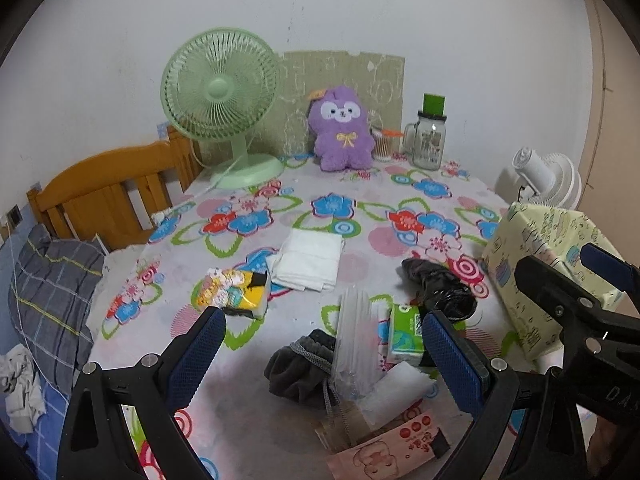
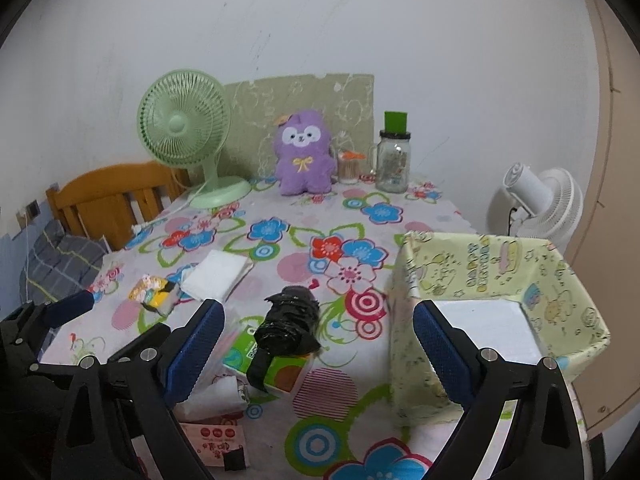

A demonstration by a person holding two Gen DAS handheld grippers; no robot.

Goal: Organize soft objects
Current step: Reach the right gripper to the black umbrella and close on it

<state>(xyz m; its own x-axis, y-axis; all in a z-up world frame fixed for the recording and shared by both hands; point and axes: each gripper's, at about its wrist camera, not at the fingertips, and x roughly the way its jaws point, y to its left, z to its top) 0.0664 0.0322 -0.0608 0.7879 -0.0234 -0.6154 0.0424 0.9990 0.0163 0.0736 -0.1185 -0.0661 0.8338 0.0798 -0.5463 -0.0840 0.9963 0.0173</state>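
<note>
**Both claws empty, clutter waiting beside the box**

Your left gripper (image 1: 320, 354) and right gripper (image 2: 318, 350) both hover with jaws spread wide, holding nothing. The soft things lie in a loose heap near the front edge of the table (image 1: 360, 208): a dark cloth (image 1: 298, 368), a green tissue pack (image 1: 406, 334), a crumpled black bag (image 1: 438, 286), a yellow packet (image 1: 234, 290) and a folded white cloth (image 1: 310, 258) further in. The patterned box (image 2: 500, 264) stands open at the right edge, a white sheet on its floor. You seem to be at the start of a pick. Next, I'd lower one claw over the nearest soft piece, pinch a fold, and carry it into the box without dragging its neighbours.
</note>
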